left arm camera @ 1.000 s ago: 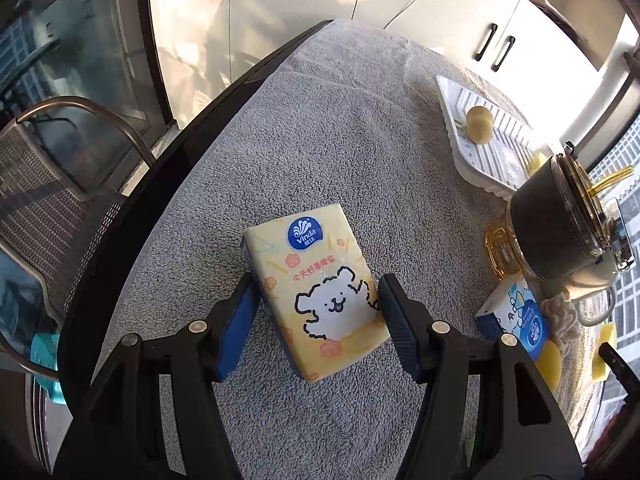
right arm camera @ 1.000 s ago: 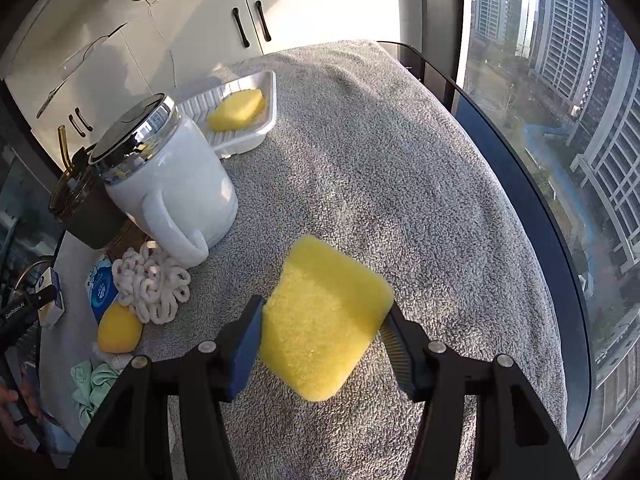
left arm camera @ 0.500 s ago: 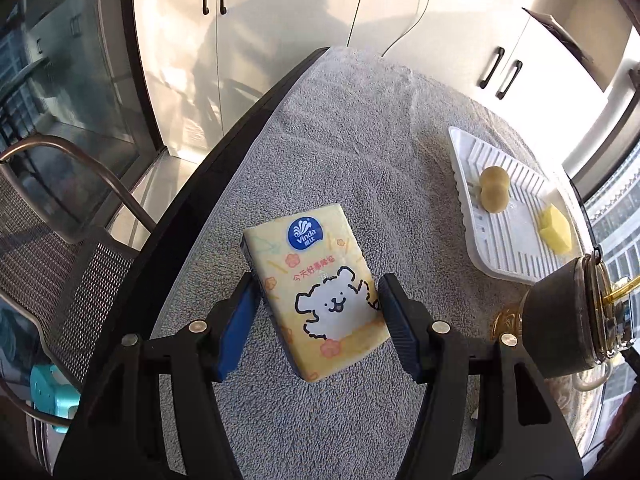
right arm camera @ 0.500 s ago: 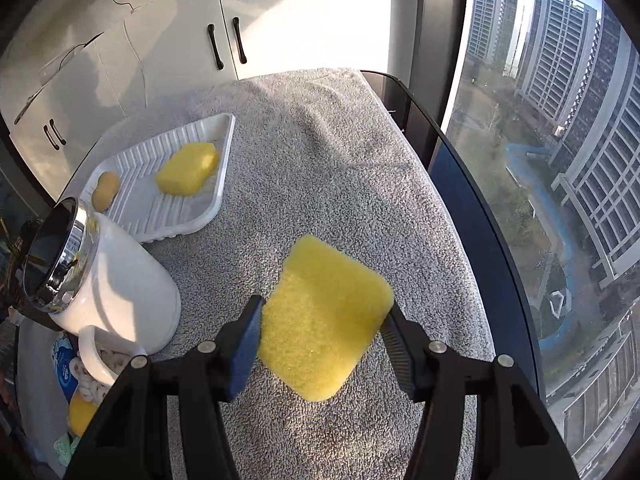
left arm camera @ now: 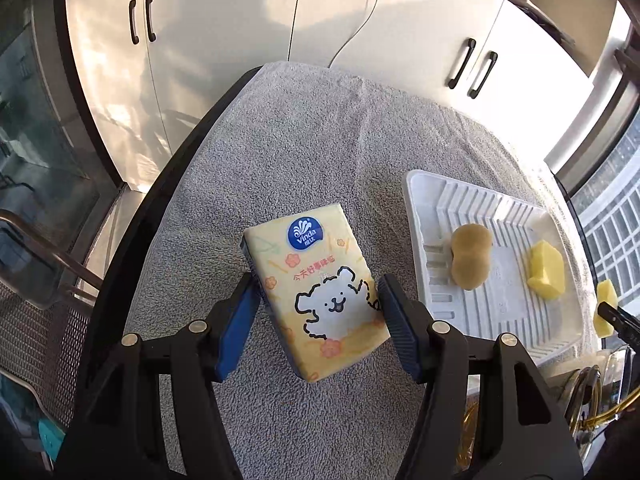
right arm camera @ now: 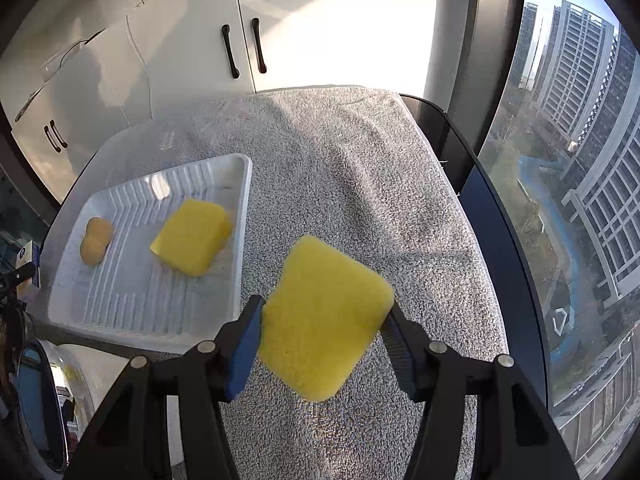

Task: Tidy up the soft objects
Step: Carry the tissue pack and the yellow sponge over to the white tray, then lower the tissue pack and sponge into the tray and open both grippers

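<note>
My left gripper point(left arm camera: 316, 312) is shut on a yellow tissue pack point(left arm camera: 316, 288) with a white dog drawing, held above the grey towel point(left arm camera: 304, 152). A yellow sponge point(right arm camera: 324, 316) hangs over the towel point(right arm camera: 360, 184), gripped by my right gripper point(right arm camera: 320, 332). A white ribbed tray point(left arm camera: 416, 216) lies to the right in the left wrist view and to the left as the tray point(right arm camera: 236, 216) in the right wrist view. In it rest a tan peanut-shaped sponge point(left arm camera: 471, 261) point(right arm camera: 96, 240) and a second yellow sponge point(left arm camera: 546, 270) point(right arm camera: 192, 236).
White cabinets point(left arm camera: 240, 32) with black handles stand beyond the table's far end. A glass jar with a gold rim point(left arm camera: 592, 400) sits at the lower right of the left wrist view. A white mug with a chrome lid point(right arm camera: 44, 396) stands by the tray's near side. A window point(right arm camera: 580, 160) borders the table's right.
Both grippers have travelled forward along the table toward the cabinets, each keeping its object. The tray now lies closer and fuller in both views; the mug and jar have slid toward the frame edges.
</note>
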The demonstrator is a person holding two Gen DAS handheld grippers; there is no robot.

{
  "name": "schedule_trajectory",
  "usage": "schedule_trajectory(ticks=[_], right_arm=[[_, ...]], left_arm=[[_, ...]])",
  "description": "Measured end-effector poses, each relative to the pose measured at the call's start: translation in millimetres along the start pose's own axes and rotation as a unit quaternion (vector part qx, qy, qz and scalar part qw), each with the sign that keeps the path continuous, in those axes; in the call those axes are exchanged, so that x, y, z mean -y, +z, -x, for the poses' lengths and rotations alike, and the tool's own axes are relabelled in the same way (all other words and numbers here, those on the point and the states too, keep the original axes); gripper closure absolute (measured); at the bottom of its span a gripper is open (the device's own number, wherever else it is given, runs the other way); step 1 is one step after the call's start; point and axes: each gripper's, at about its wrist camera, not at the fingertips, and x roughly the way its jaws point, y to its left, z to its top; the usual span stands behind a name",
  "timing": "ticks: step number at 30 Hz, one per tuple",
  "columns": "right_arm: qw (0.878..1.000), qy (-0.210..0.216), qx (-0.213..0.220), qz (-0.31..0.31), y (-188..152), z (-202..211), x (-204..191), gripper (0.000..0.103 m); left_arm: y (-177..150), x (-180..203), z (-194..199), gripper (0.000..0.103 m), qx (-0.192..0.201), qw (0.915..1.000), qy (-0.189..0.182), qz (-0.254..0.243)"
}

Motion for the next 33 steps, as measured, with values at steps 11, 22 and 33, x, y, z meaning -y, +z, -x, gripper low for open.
schedule_trajectory(ticks=[11,22,33], right_arm=[[0.998,0.059,-0.013,0.025,43,-28,-47,0.043],[0.992,0.107,-0.046,0.052,53,-54,-82,0.043],[0.991,0.101,-0.065,0.064,39,-56,-89,0.038]], left_arm=[[18,63,-15,0.044,-0.032,0.9937,-0.089,-0.059],[5,92,-33,0.044,-0.075,0.9852,-0.112,-0.106],[-2,91,-44,0.043,-0.110,0.9820,-0.125,-0.089]])
